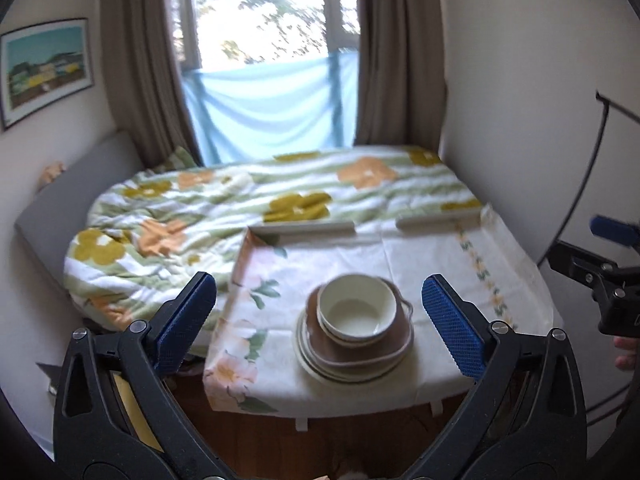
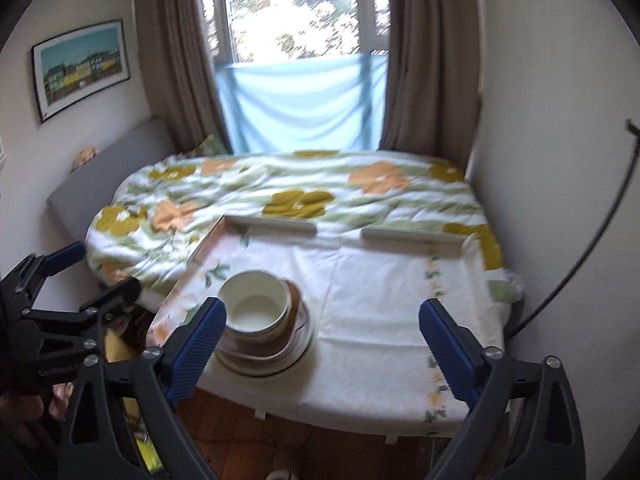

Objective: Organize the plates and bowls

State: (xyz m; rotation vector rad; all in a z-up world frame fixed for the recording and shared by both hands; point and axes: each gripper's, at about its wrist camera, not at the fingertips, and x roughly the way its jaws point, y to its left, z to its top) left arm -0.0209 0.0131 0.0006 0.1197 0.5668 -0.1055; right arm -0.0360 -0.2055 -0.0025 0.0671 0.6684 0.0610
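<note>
One stack of dishes stands on the table: cream bowls (image 1: 357, 312) nested on a brown squarish plate (image 1: 360, 350), on round cream plates (image 1: 320, 368). It also shows in the right wrist view, bowls (image 2: 256, 306) on top of the plates (image 2: 296, 354). My left gripper (image 1: 320, 320) is open and empty, held above and in front of the stack. My right gripper (image 2: 320, 340) is open and empty, with the stack by its left finger. The right gripper also shows at the right edge of the left wrist view (image 1: 600, 280), and the left gripper at the left edge of the right wrist view (image 2: 76, 280).
The table (image 1: 460, 280) has a floral cloth and a raised rim (image 1: 304, 229) at the back. Behind it lies a bed with a flowered duvet (image 1: 240, 208), then curtains and a window. A black cable (image 2: 592, 232) hangs by the right wall. Wood floor lies below the table's front edge.
</note>
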